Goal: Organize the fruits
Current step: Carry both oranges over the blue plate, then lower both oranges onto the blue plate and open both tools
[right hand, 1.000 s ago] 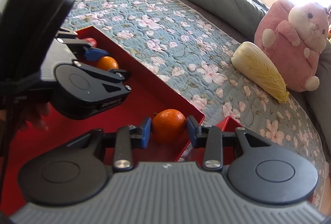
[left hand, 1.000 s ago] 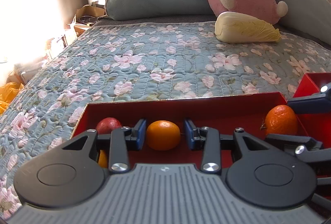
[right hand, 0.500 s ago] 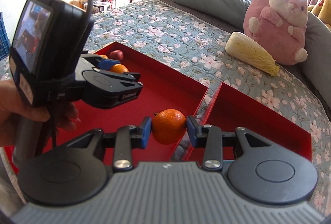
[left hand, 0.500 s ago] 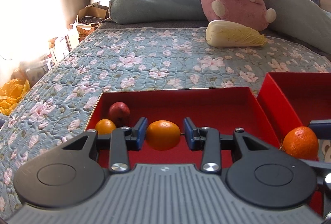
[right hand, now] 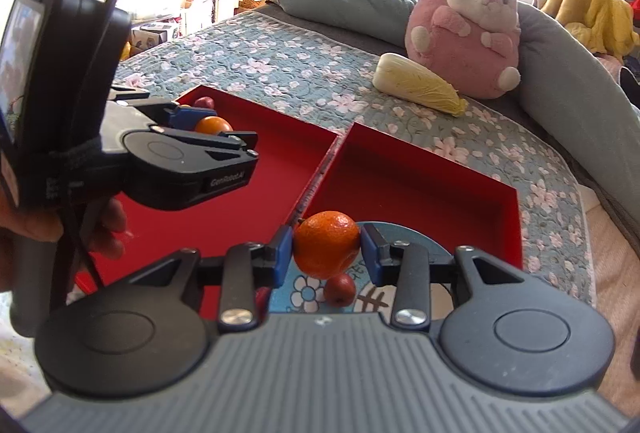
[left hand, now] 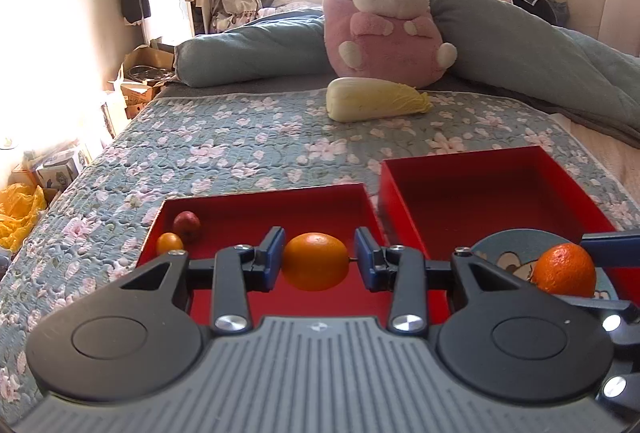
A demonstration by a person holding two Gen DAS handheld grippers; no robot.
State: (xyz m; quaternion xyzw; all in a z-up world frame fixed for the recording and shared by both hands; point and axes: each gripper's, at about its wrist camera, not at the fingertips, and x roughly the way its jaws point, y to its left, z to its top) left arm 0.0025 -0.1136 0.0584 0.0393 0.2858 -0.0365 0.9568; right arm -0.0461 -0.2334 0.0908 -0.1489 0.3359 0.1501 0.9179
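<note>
Presently, both grippers are loaded. The left gripper [left hand: 319, 260] has its fingers clenched on a smooth orange [left hand: 315, 261], held aloft above the near half of the left red tray [left hand: 264, 199]. The right gripper [right hand: 327, 252] has its fingers clenched on a rougher-skinned mandarin [right hand: 327, 249], held above a blue patterned plate [right hand: 404, 237] that sits at the near edge of the right red tray [right hand: 420, 169].

Contents noted: in the left tray, a small red fruit [left hand: 186, 224] and a small orange fruit [left hand: 169, 243] lie together in the far corner at about 10 o'clock from the held orange. On the plate, a small red fruit [right hand: 339, 289] lies directly under the mandarin, at 6 o'clock from it. The two trays stand side by side on the floral quilt [left hand: 248, 137] of a bed. A cabbage [left hand: 376, 105] and a pink plush toy [left hand: 384, 29] lie at 12 o'clock, well apart from the work.

Risks, as judged:
- Either fruit is round and gripped only at two narrow pads; a tilt or a slackened squeeze could let it slip and roll.
- A mandarin released from height could strike the red fruit beneath it, or bounce off the plate.
- The bed is soft; pressing on a tray could tip it and set the loose fruits rolling.
- Both grippers work close together, so they could collide.
</note>
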